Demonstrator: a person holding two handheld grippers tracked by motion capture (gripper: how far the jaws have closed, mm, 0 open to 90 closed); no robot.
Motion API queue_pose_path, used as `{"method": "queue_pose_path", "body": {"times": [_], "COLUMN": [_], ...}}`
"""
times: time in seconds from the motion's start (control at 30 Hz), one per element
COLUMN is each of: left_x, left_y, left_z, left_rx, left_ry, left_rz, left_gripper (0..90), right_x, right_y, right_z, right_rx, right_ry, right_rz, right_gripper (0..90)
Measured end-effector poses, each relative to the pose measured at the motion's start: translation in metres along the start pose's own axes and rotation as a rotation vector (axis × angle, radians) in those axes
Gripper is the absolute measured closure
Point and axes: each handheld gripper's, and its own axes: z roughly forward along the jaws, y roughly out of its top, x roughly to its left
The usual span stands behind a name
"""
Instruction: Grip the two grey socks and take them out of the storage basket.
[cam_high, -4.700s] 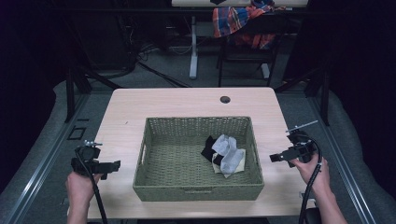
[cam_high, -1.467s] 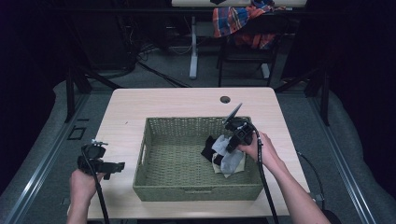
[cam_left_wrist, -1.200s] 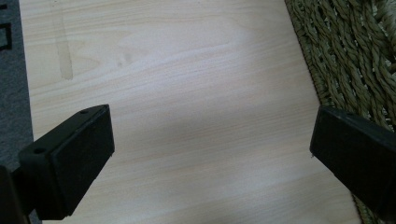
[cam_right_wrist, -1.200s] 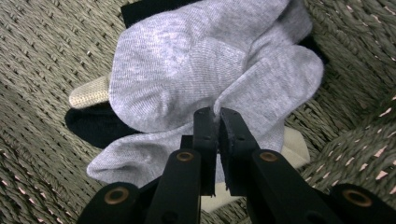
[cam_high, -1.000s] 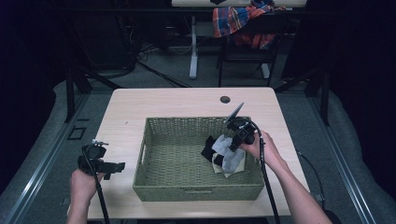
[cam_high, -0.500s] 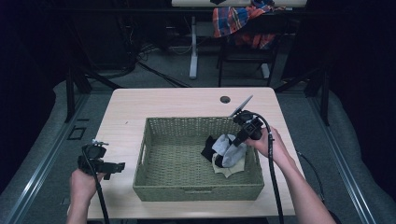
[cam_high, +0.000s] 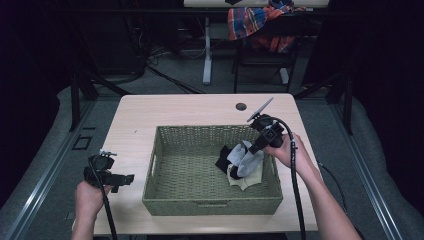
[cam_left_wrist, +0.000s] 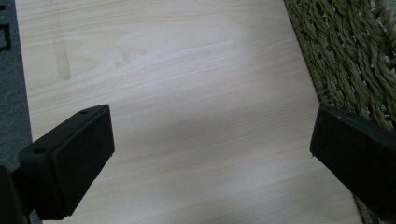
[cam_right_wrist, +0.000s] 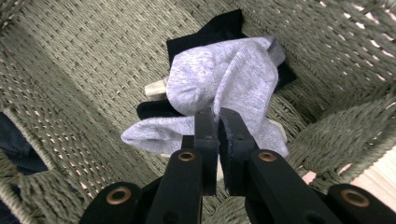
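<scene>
grey sock (cam_right_wrist: 224, 79) now hangs pinched in our right gripper (cam_right_wrist: 217, 122) fingers, lifted off the pile in the basket (cam_high: 165, 197), so it's coming out; left gripper (cam_left_wrist: 210, 154) fingers spread.

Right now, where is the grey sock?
In the high view the grey sock lies in the basket's right half, atop dark cloth, pinched by the right gripper.

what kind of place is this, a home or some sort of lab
Most likely a lab or recording studio, not a home: a bare wooden table stands amid black metal frame stands, cables trail over grey carpet, and a wicker basket holds a grey sock.
</scene>
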Motion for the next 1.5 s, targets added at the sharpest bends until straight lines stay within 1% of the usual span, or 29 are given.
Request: {"method": "queue_pose_path", "body": {"times": [0.07, 0.1, 0.13, 0.2, 0.23, 0.27, 0.3, 0.33, 0.37, 0.43, 0.47, 0.5, 0.53, 0.57, 0.63, 0.67, 0.7, 0.73, 0.8, 0.83, 0.9, 0.93, 1.1, 1.13, 1.17, 1.27, 1.3, 1.37, 1.5], "left_x": [0.0, 0.0, 0.0, -0.001, -0.001, -0.001, -0.001, -0.001, -0.001, -0.001, -0.001, -0.001, -0.001, -0.001, -0.001, -0.001, -0.001, -0.001, -0.001, -0.001, -0.002, -0.002, -0.002, -0.002, -0.002, -0.002, -0.002, -0.002, -0.002], "left_y": [0.0, 0.0, 0.0, 0.0, 0.0, 0.0, 0.0, 0.0, 0.0, 0.0, 0.0, 0.0, 0.0, 0.0, 0.0, 0.0, 0.0, 0.0, 0.0, 0.0, 0.0, 0.0, 0.001, 0.001, 0.001, 0.0, 0.0, 0.0, 0.0], "left_z": [0.0, 0.0, 0.0, 0.0, 0.0, 0.0, 0.0, 0.0, 0.0, 0.001, 0.001, 0.001, 0.001, 0.001, 0.001, 0.001, 0.001, 0.001, 0.001, 0.001, 0.002, 0.002, 0.002, 0.002, 0.002, 0.002, 0.002, 0.002, 0.002], "left_rx": [0.0, 0.001, 0.001, 0.002, 0.003, 0.004, 0.003, 0.003, 0.005, 0.004, 0.004, 0.004, 0.004, 0.004, 0.006, 0.006, 0.007, 0.008, 0.007, 0.007, 0.008, 0.008, 0.013, 0.013, 0.013, 0.015, 0.015, 0.015, 0.016], "left_ry": [-0.001, -0.001, -0.002, -0.002, -0.002, -0.002, -0.001, -0.001, -0.002, -0.002, -0.002, -0.002, -0.002, -0.003, -0.003, -0.003, -0.003, -0.004, -0.003, -0.003, -0.003, -0.004, -0.008, -0.008, -0.008, -0.008, -0.009, -0.009, -0.01], "left_rz": [0.0, 0.001, 0.001, 0.001, 0.001, 0.001, 0.002, 0.002, 0.003, 0.002, 0.002, 0.002, 0.002, 0.002, 0.004, 0.004, 0.007, 0.007, 0.007, 0.008, 0.007, 0.007, 0.008, 0.008, 0.008, 0.009, 0.009, 0.008, 0.009], "left_gripper": [0.1, 0.1, 0.1, 0.1, 0.1, 0.1, 0.1, 0.1, 0.1, 0.1, 0.1, 0.1, 0.1, 0.1, 0.1, 0.1, 0.1, 0.1, 0.1, 0.1, 0.1, 0.1, 0.1, 0.1, 0.1, 0.1, 0.1, 0.1, 0.1], "right_x": [0.0, 0.001, 0.001, 0.002, 0.003, 0.003, 0.004, 0.004, 0.004, 0.006, 0.006, 0.007, 0.007, 0.008, 0.008, 0.009, 0.009, 0.009, 0.01, 0.01, 0.01, 0.009, 0.005, 0.004, 0.004, -0.003, -0.004, -0.006, -0.017], "right_y": [0.0, -0.001, 0.0, -0.001, -0.001, -0.001, -0.001, -0.001, -0.001, -0.001, -0.001, -0.001, -0.001, -0.002, -0.002, -0.003, -0.003, -0.003, -0.004, -0.005, -0.005, -0.006, -0.01, -0.011, -0.011, -0.015, -0.016, -0.018, -0.025], "right_z": [-0.002, -0.006, -0.008, -0.009, -0.013, -0.014, -0.015, -0.015, -0.017, -0.02, -0.023, -0.024, -0.024, -0.027, -0.031, -0.032, -0.036, -0.037, -0.039, -0.043, -0.046, -0.048, -0.057, -0.058, -0.058, -0.067, -0.068, -0.07, -0.078], "right_rx": [-0.003, -0.015, -0.013, -0.024, -0.03, -0.033, -0.041, -0.041, -0.03, -0.05, -0.036, -0.049, -0.049, -0.062, -0.069, -0.085, -0.086, -0.098, -0.102, -0.113, -0.132, -0.123, -0.15, -0.163, -0.163, -0.162, -0.178, -0.179, -0.204], "right_ry": [-0.001, -0.005, -0.003, -0.002, 0.001, -0.005, 0.0, 0.0, -0.005, 0.003, -0.002, -0.004, -0.004, 0.0, 0.002, 0.003, 0.003, 0.003, 0.009, 0.003, 0.007, 0.005, 0.0, 0.003, 0.003, -0.008, -0.008, -0.006, -0.016], "right_rz": [0.001, -0.001, -0.005, -0.004, -0.008, -0.01, -0.007, -0.007, -0.016, -0.01, -0.025, -0.023, -0.023, -0.021, -0.028, -0.019, -0.026, -0.022, -0.016, -0.016, -0.004, -0.012, 0.008, 0.019, 0.019, 0.02, 0.034, 0.038, 0.068], "right_gripper": [86.9, 86.9, 86.9, 86.9, 86.8, 86.8, 86.8, 86.8, 86.9, 86.9, 86.9, 86.8, 86.8, 86.8, 86.9, 86.8, 86.8, 86.8, 86.8, 86.8, 86.9, 86.9, 86.8, 86.8, 86.8, 86.8, 86.8, 86.8, 86.8]}}
